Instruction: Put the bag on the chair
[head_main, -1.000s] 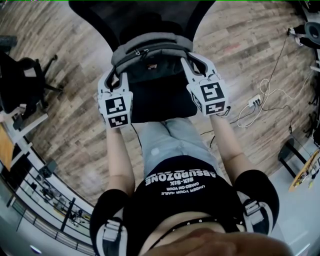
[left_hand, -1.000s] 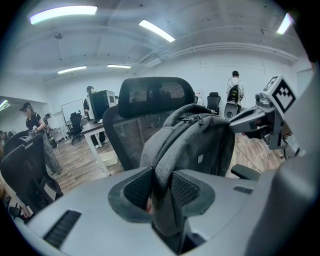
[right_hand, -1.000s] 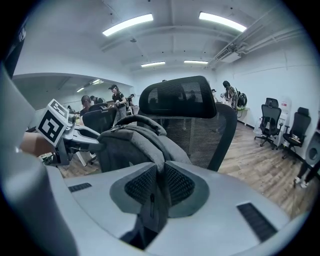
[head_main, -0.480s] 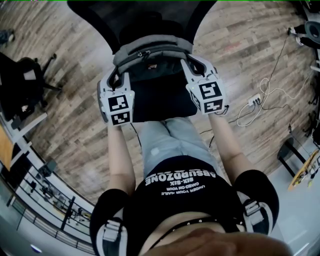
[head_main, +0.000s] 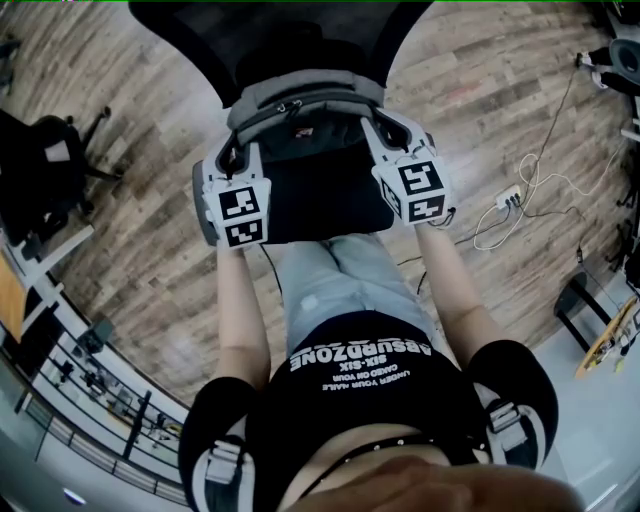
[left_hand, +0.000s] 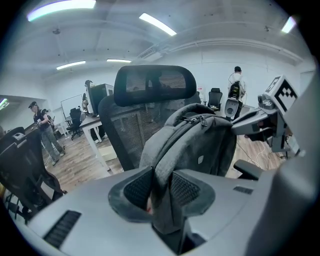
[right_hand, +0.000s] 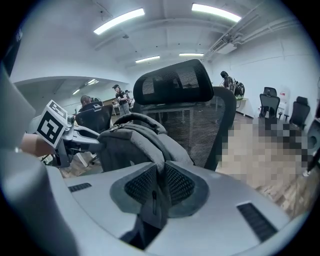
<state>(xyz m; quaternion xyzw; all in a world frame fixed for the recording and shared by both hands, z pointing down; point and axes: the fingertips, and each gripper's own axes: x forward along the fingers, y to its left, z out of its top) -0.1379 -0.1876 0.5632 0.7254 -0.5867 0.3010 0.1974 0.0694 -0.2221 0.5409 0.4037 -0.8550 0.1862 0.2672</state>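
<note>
I am standing on the wood-plank floor (head_main: 150, 270) of an open office lit by ceiling strips. Nearest me, my left gripper (left_hand: 160, 187) is pinching a fold of the grey bag (left_hand: 200, 140) on its left flank, with the ribbed pads pressing in on the fabric from either side. My right gripper (right_hand: 159, 182) is clamping, narrower, on the matching fold at the right flank. I am gripping both flanks so that the bag is sitting upright and level between my arms and not dangling from one strap.

Just past my jaws, the bag is sitting over the rear edge of the seat of the black chair (head_main: 320, 205), zip uppermost, close in front of the mesh backrest. I cannot tell whether its bottom is already bearing on the seat. I am placing it that far back, I judge, so the backrest is propping it once I am letting go.

Farther off, a power strip (head_main: 510, 203) with its cable is lying on the floor to my right, well apart from the chair.
</note>
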